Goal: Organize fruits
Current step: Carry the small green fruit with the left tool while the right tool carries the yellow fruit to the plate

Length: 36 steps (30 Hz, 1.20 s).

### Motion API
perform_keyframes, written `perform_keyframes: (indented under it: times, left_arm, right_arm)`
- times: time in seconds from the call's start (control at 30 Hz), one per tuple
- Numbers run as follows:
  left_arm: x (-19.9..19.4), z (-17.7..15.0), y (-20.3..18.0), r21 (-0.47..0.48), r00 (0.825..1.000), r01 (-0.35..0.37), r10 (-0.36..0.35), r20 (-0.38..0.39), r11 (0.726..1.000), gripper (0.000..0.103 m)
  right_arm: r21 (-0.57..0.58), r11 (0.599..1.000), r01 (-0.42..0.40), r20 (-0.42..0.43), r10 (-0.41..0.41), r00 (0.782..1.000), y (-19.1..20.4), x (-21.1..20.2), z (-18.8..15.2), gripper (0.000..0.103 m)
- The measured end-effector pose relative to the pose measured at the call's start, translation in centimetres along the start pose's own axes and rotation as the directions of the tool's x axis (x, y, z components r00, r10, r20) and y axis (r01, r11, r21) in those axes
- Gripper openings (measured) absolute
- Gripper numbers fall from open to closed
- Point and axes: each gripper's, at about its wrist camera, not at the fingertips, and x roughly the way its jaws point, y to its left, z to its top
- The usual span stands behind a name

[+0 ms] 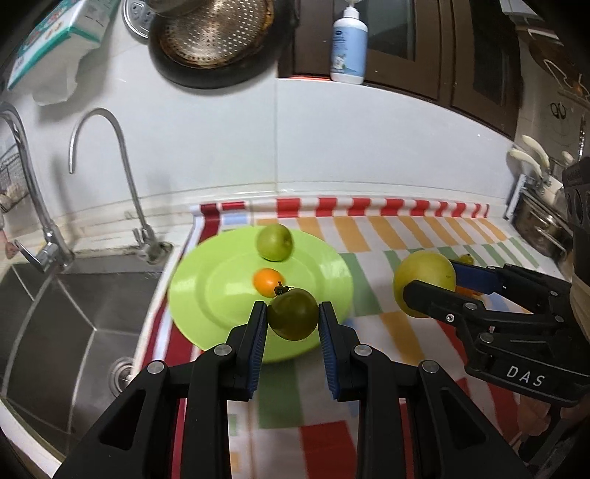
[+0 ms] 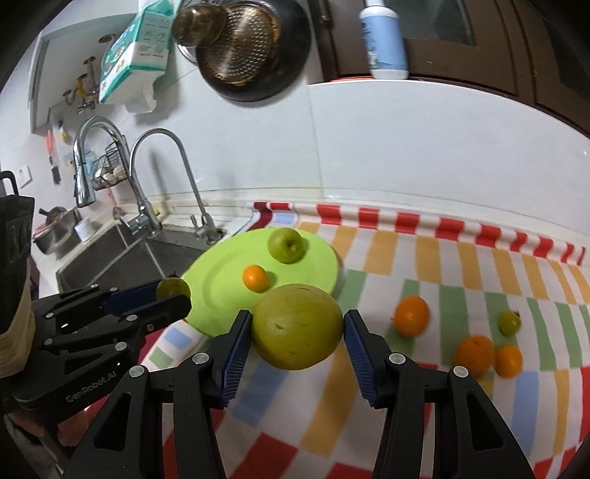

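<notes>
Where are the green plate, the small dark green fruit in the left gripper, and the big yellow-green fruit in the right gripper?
green plate [image 1: 206,294]: left wrist view, bare inner surface.
small dark green fruit [image 1: 293,313]: left wrist view, its middle.
big yellow-green fruit [image 2: 297,326]: right wrist view, its front face.

Home kitchen: sink [image 1: 55,313], taps [image 1: 110,177], colander [image 1: 217,31].

A kitchen counter under a checked cloth [image 1: 405,228] of red, orange, green and blue on white meets a pale wall [image 1: 368,140] at 12 o'clock. A steel sink [image 1: 66,324] sits at 9 o'clock with two curved taps [image 1: 107,147] behind it, and a dark pan [image 1: 214,44] holding a perforated metal tray hangs at 11 o'clock beside a tissue pack [image 1: 55,40]. A lotion bottle [image 1: 349,44] stands at 12 o'clock on a ledge before dark brown cabinets [image 1: 461,55].
</notes>
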Motion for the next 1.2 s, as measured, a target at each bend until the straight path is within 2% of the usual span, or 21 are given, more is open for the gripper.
perform_keyframes:
  times: [0.3, 0.63, 1.0, 1.07, 1.1, 1.2]
  left_arm:
    - [1.9, 0.1, 2.6, -0.029, 0.999, -0.051, 0.050, -0.022, 0.998, 0.028]
    - [5.2, 0.0, 4.1, -0.042, 0.996, -0.054, 0.051, -0.074, 0.998, 0.028]
    - [7.9, -0.3, 4.8, -0.049, 0.991, -0.052, 0.046, -0.127, 0.997, 0.029]
    - [8.0, -0.3, 5.0, -0.058, 0.990, -0.055, 0.047, -0.132, 0.997, 0.033]
    - [8.0, -0.3, 5.1, -0.063, 0.990, -0.061, 0.052, -0.131, 0.996, 0.039]
    - [7.4, -0.1, 5.4, -0.071, 0.991, -0.080, 0.071, -0.117, 0.994, 0.041]
  right_arm:
    - [-0.044, 0.998, -0.040, -0.017, 0.039, 0.999, 1.3, 3.3, 1.7, 0.052]
    - [-0.053, 0.996, -0.073, -0.081, 0.069, 0.994, 1.8, 7.8, 2.1, 0.052]
    - [-0.046, 0.996, -0.071, -0.124, 0.065, 0.990, 1.5, 10.8, 2.0, 0.052]
    - [-0.045, 0.997, -0.070, -0.130, 0.064, 0.989, 1.5, 11.1, 2.1, 0.052]
    - [-0.044, 0.997, -0.068, -0.133, 0.061, 0.989, 1.5, 11.2, 2.1, 0.052]
    - [-0.029, 0.997, -0.071, -0.136, 0.066, 0.989, 1.5, 11.3, 2.1, 0.053]
